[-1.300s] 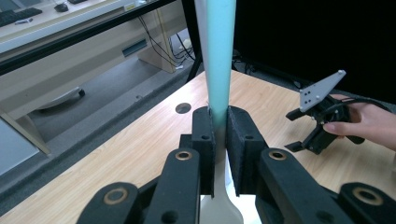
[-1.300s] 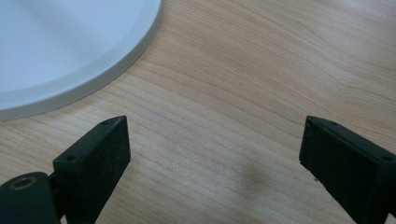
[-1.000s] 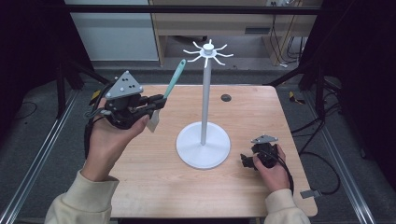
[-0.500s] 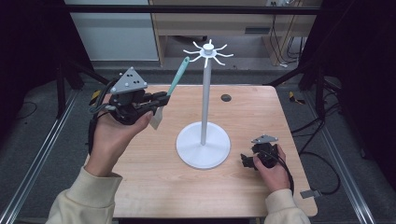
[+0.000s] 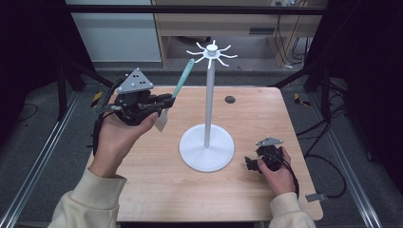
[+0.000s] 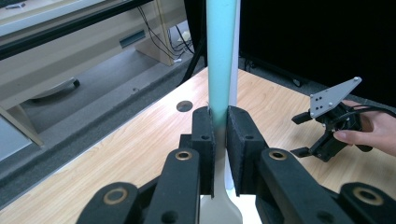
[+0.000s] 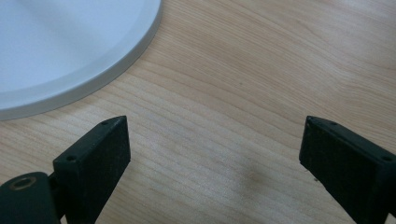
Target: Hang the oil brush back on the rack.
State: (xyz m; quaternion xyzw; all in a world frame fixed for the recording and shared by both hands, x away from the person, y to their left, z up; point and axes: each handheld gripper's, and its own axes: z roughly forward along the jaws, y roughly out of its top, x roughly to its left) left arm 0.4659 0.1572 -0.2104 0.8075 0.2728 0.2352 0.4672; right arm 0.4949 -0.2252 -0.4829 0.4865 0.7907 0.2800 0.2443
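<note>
My left tongs [image 5: 164,101] grip the teal-handled white spatula [image 5: 183,78] raised beside the white hook-topped stand [image 5: 207,114], right tongs [image 5: 252,163] open on the bench, so next I judge I hang it.

A light wooden table [image 5: 157,190] stands on grey carpeted floor [image 5: 43,156]. Metal rails [image 5: 28,175] run along the floor on both sides. Beyond the table, a pale wooden cabinet [image 5: 228,23] and a white panel [image 5: 114,33] sit against the far side. Black cables [image 5: 285,33] hang nearby. Dark curtains [image 5: 361,57] close both sides.
</note>
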